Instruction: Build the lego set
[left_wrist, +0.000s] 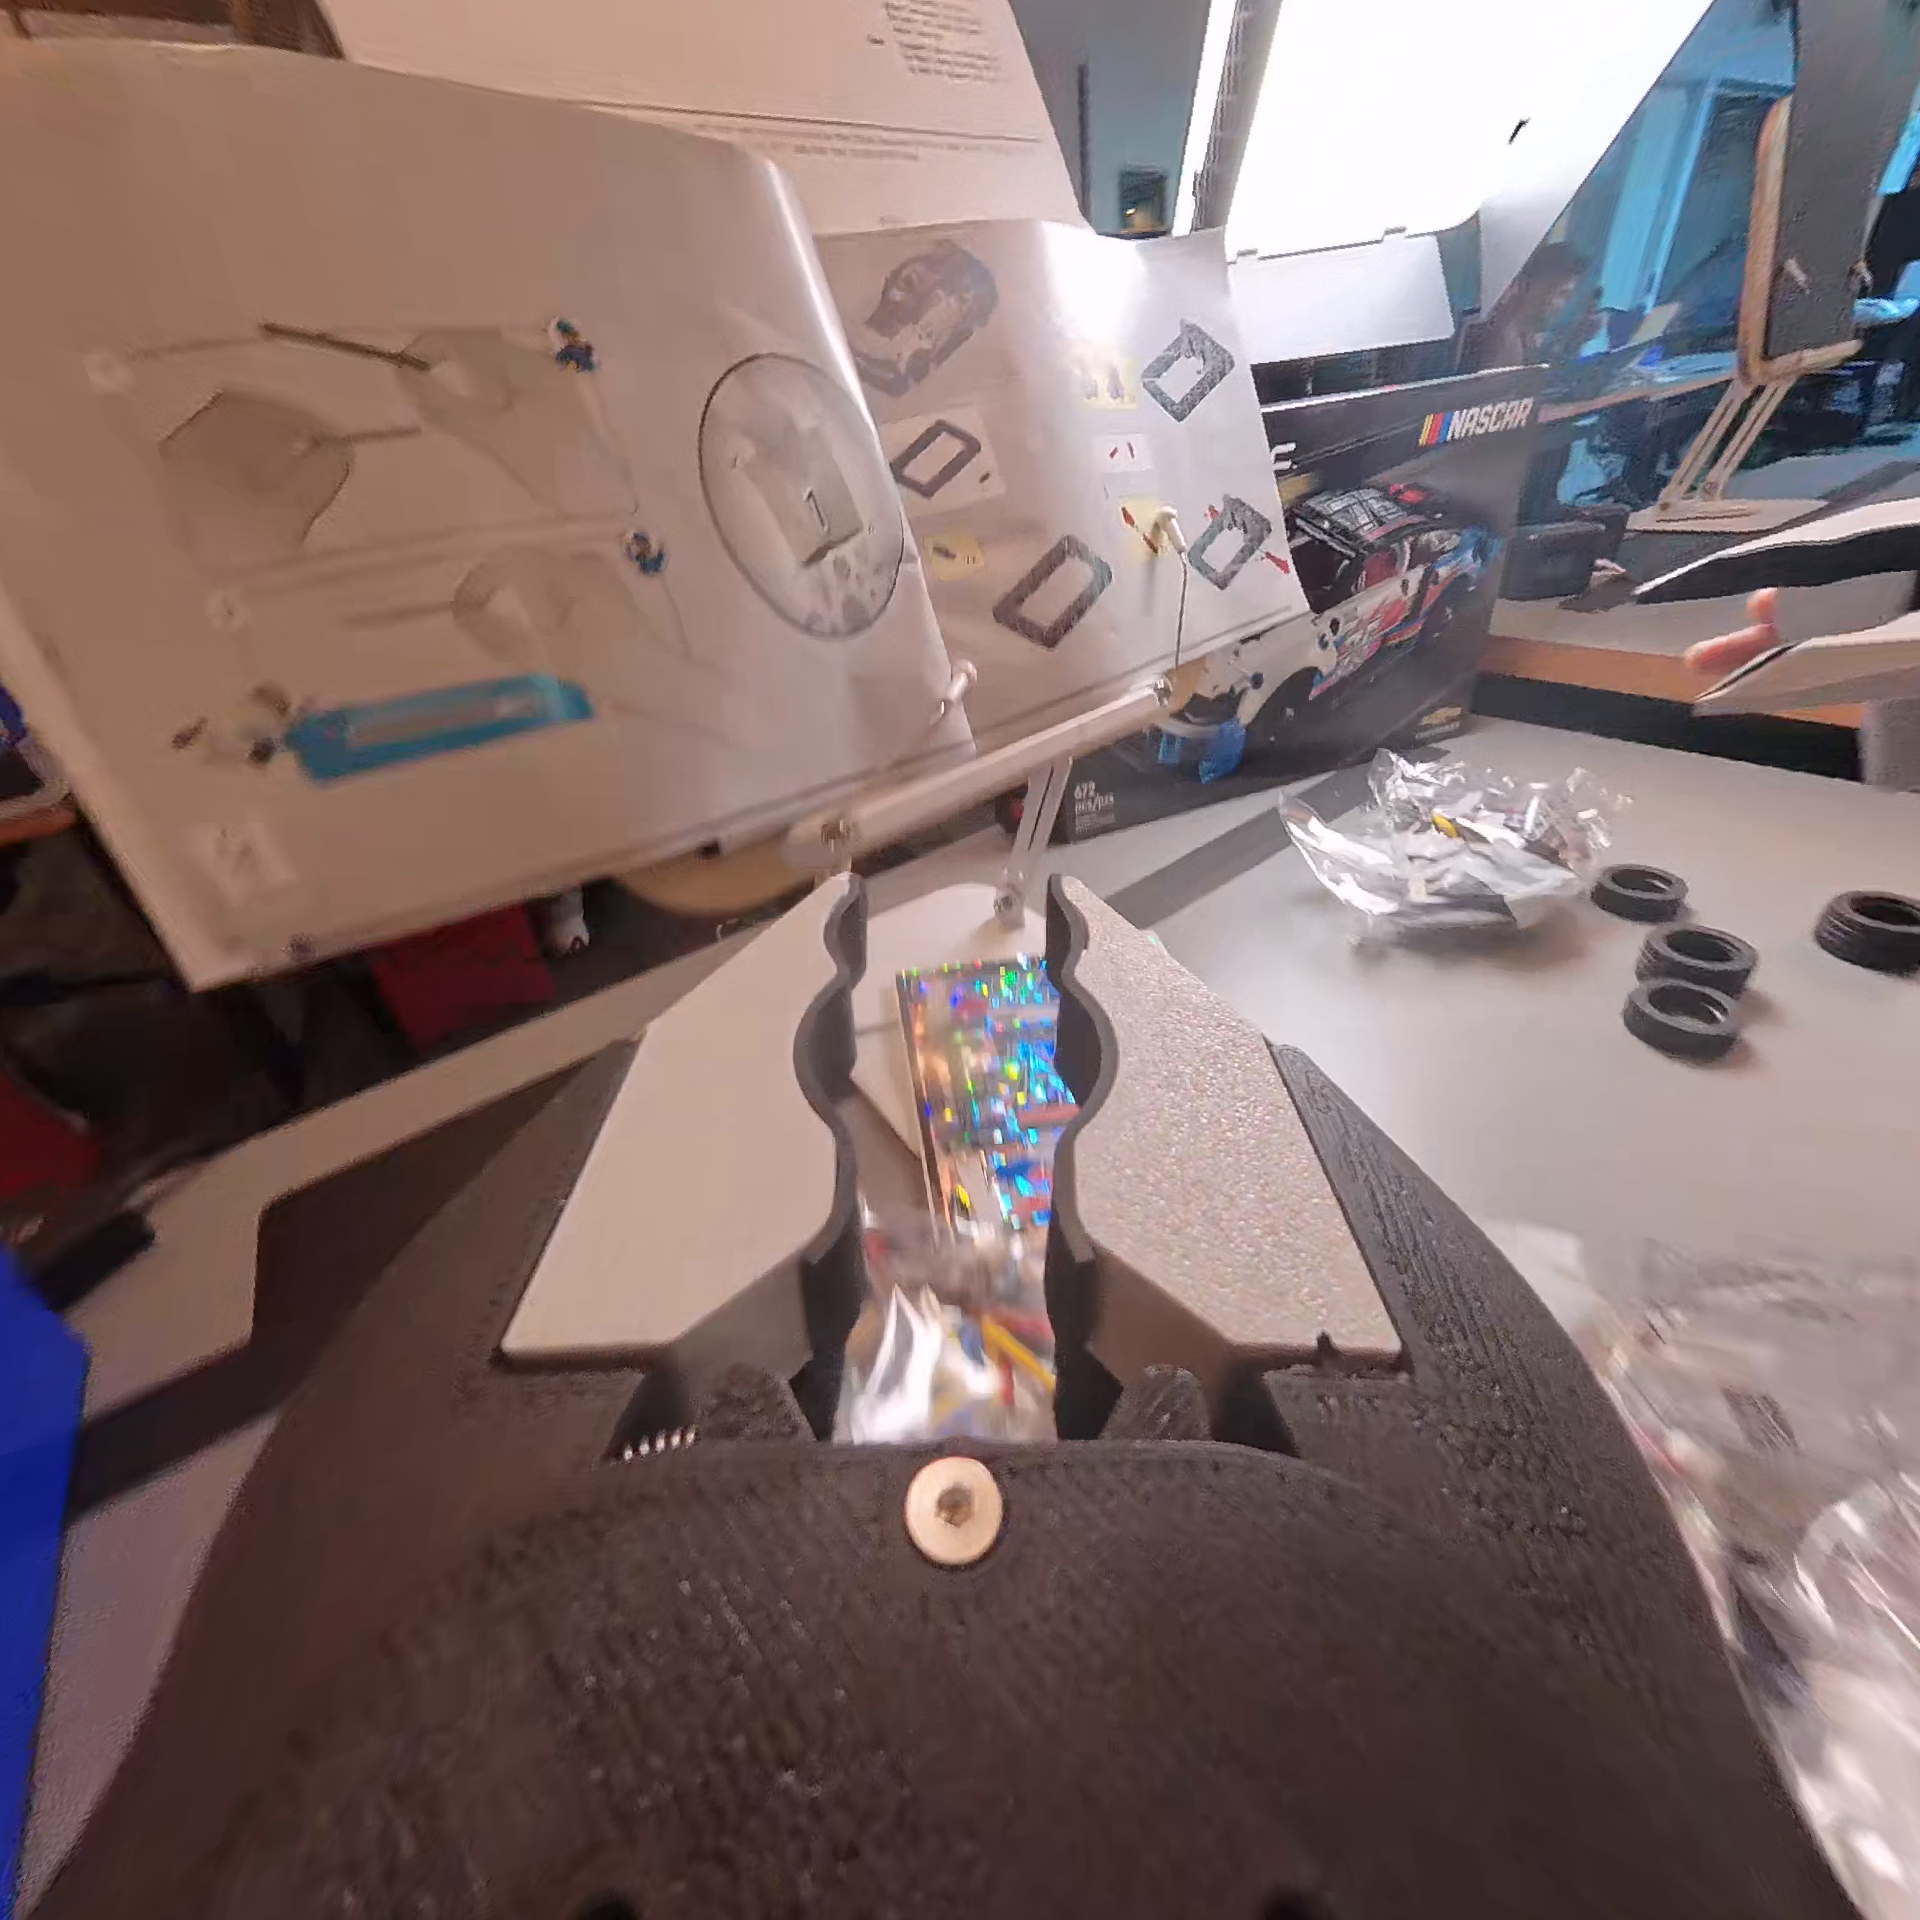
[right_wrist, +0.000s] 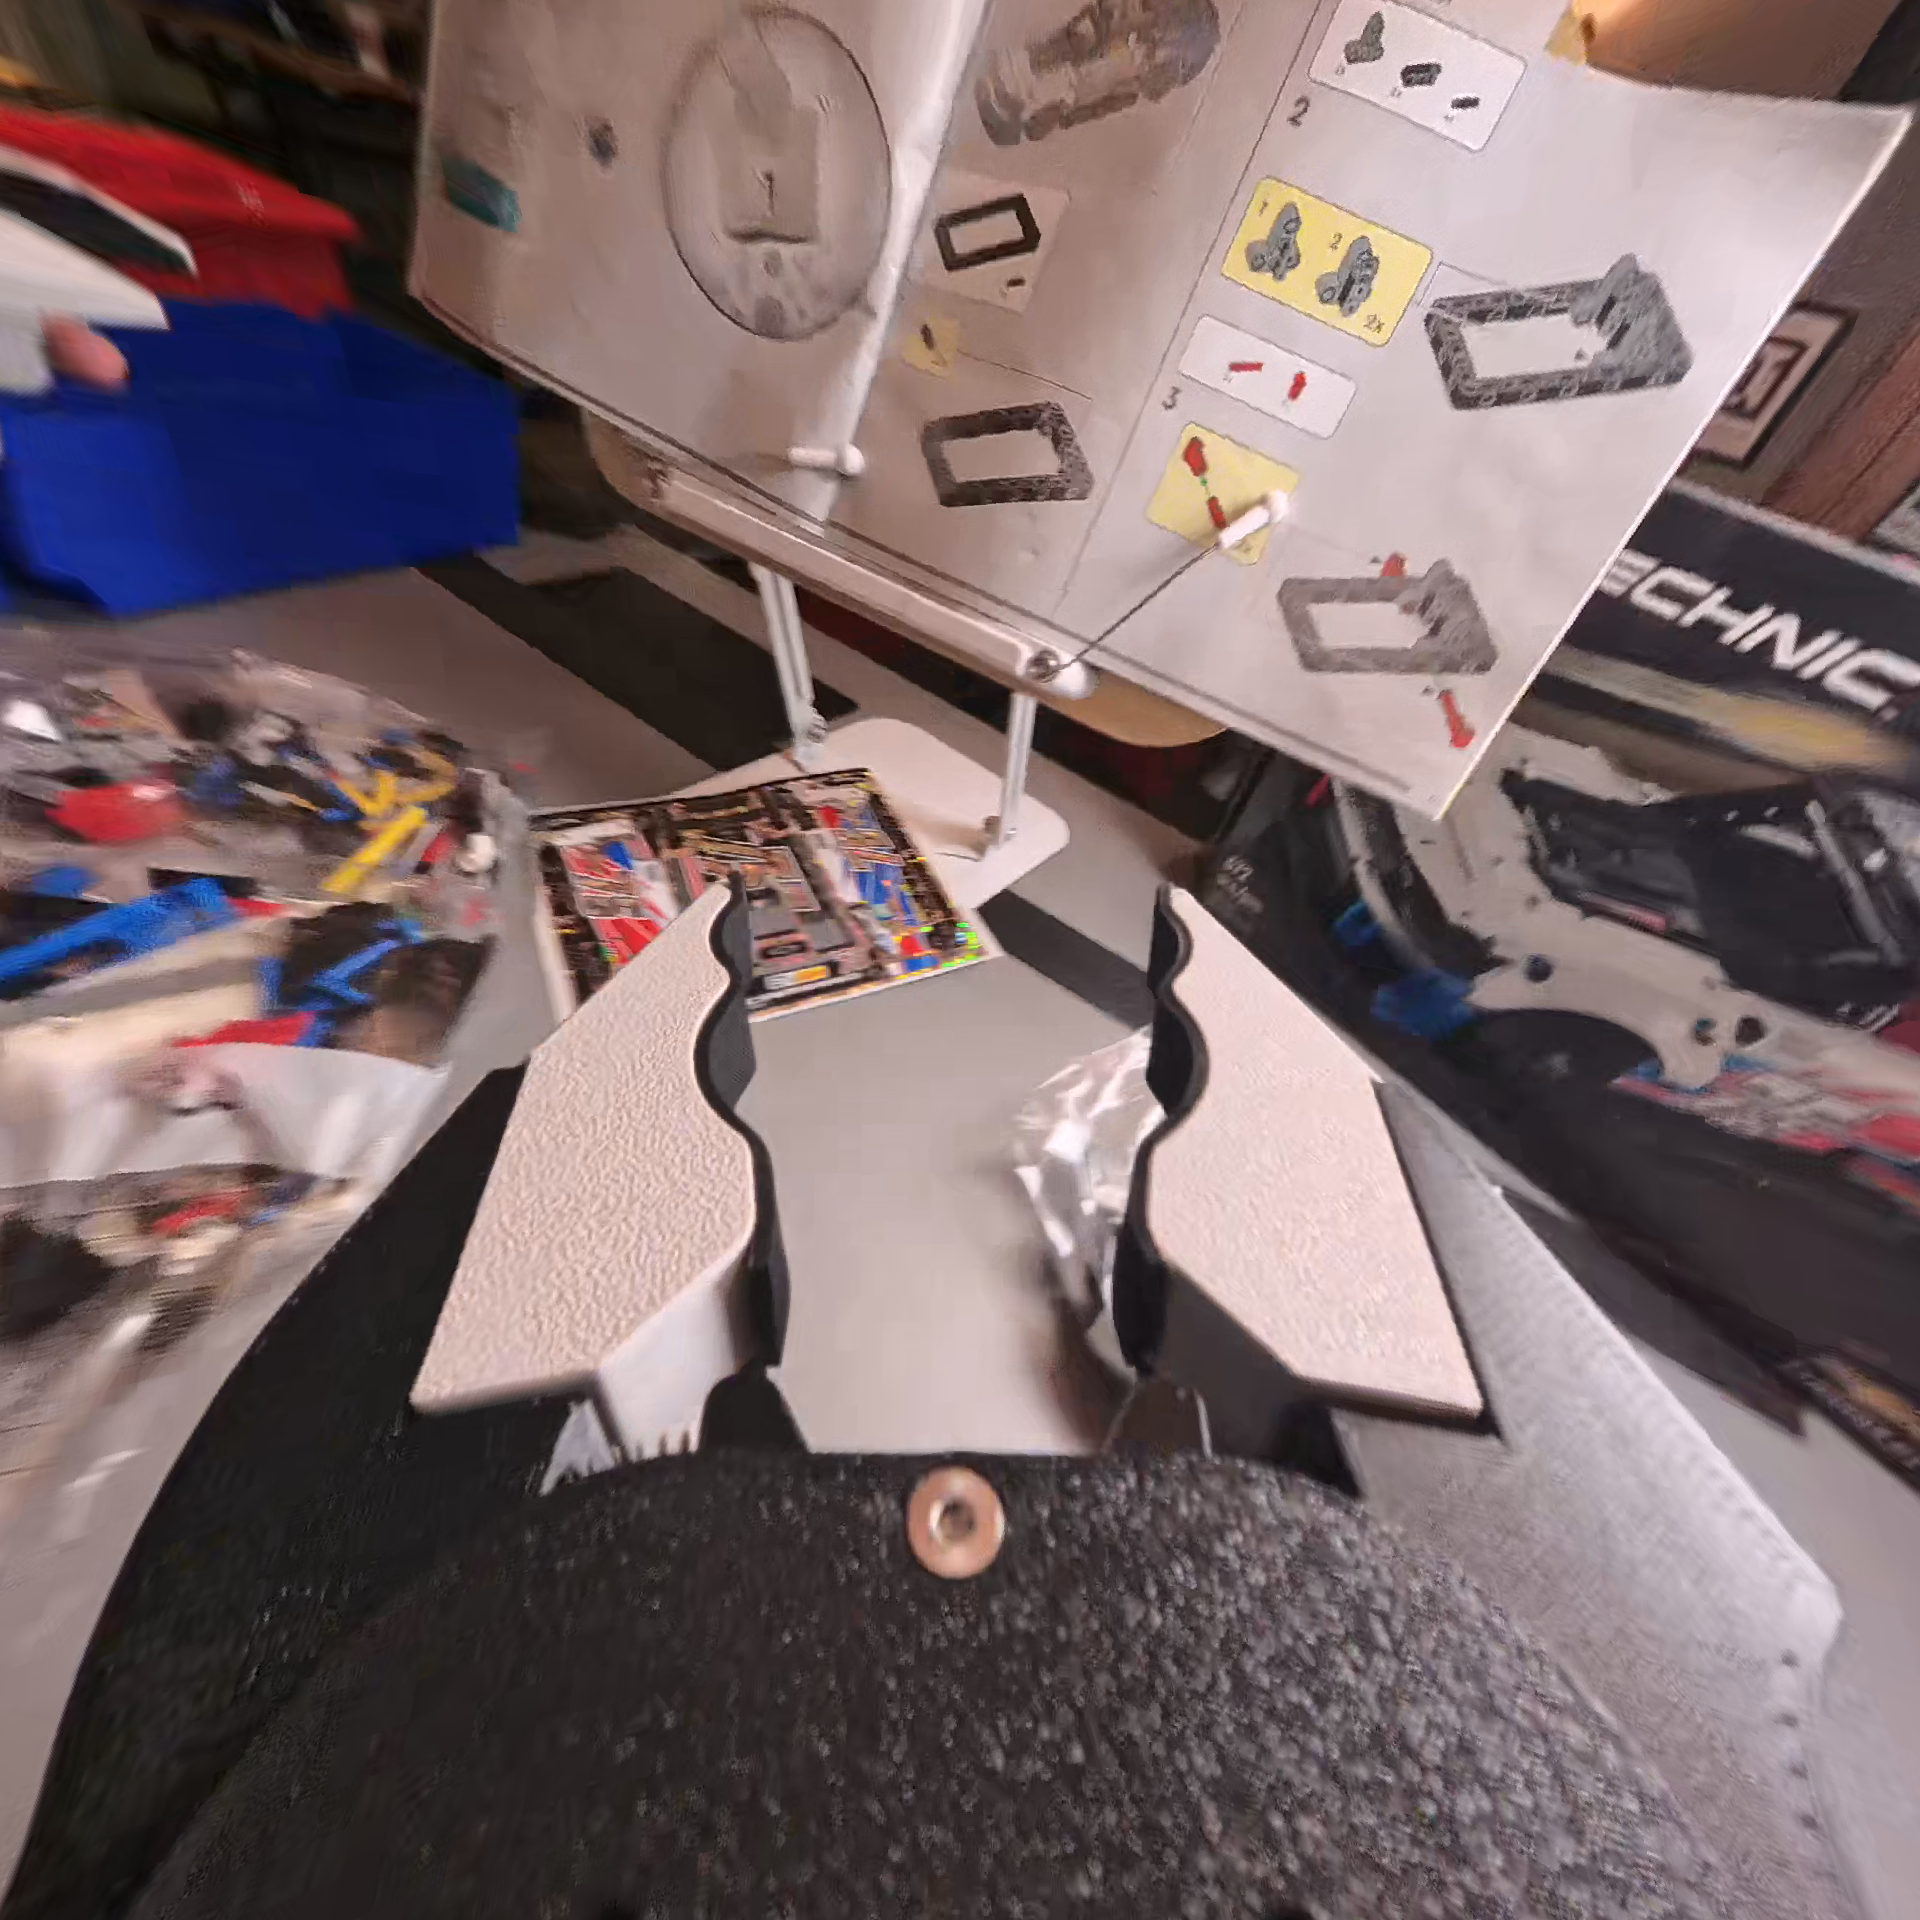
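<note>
My left gripper (left_wrist: 951, 904) hovers low over a clear bag of mixed Lego parts (left_wrist: 935, 1340). Its jaws stand a narrow gap apart with nothing pinched between them. The same bag lies blurred at the left of the right wrist view (right_wrist: 229, 883). My right gripper (right_wrist: 948, 891) is open wide and empty above the grey table (right_wrist: 904, 1195). A small crumpled clear bag (right_wrist: 1081, 1153) lies against its right finger. The open instruction booklet (right_wrist: 1143, 312) rests on a white stand ahead and also fills the left wrist view (left_wrist: 468, 468). A holographic sticker sheet (right_wrist: 748, 862) lies at the stand's foot.
Three black tyres (left_wrist: 1694, 956) lie on the table (left_wrist: 1455, 1091) to the right, with another tyre (left_wrist: 1870, 925) near them. An opened clear bag (left_wrist: 1455, 852) is beside them. The set's box (left_wrist: 1392, 540) stands behind the stand. A blue bin (right_wrist: 260, 468) sits at the far left.
</note>
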